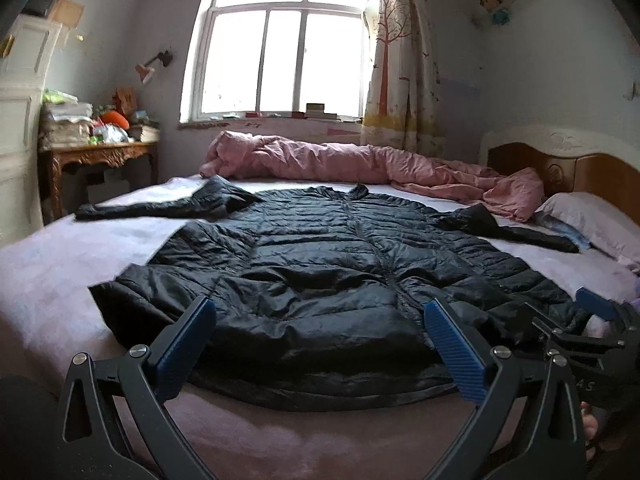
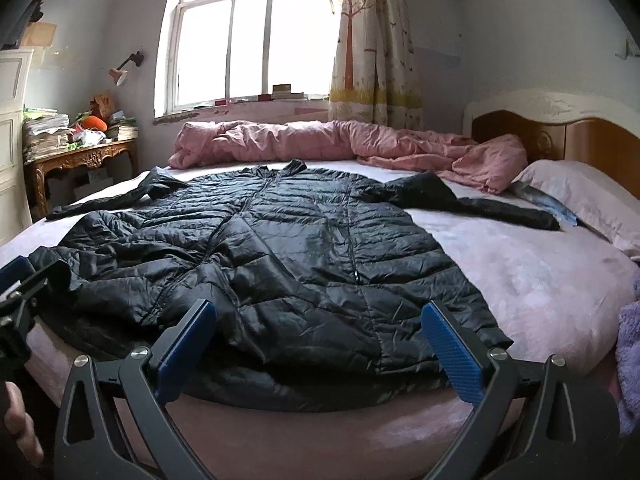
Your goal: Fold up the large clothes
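— Black quilted puffer coat (image 1: 320, 264) lies spread front-up on the pale pink bed sheet (image 1: 60, 260), hem nearest you. Your left gripper (image 1: 320, 344) and right gripper (image 2: 320, 344) hover wide apart, holding nothing.

— Risks?

— Slippery shell likely slides; pinch only one layer and your fold skews.

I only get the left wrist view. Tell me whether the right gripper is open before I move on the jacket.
Observer: The right gripper has its jaws wide open over the black jacket's near hem, gripping nothing.
Operator: Report the hem's right corner; that gripper hides it from me.
Observer: The right corner lies flat on the pink sheet, just outside the gripper's right-hand finger.
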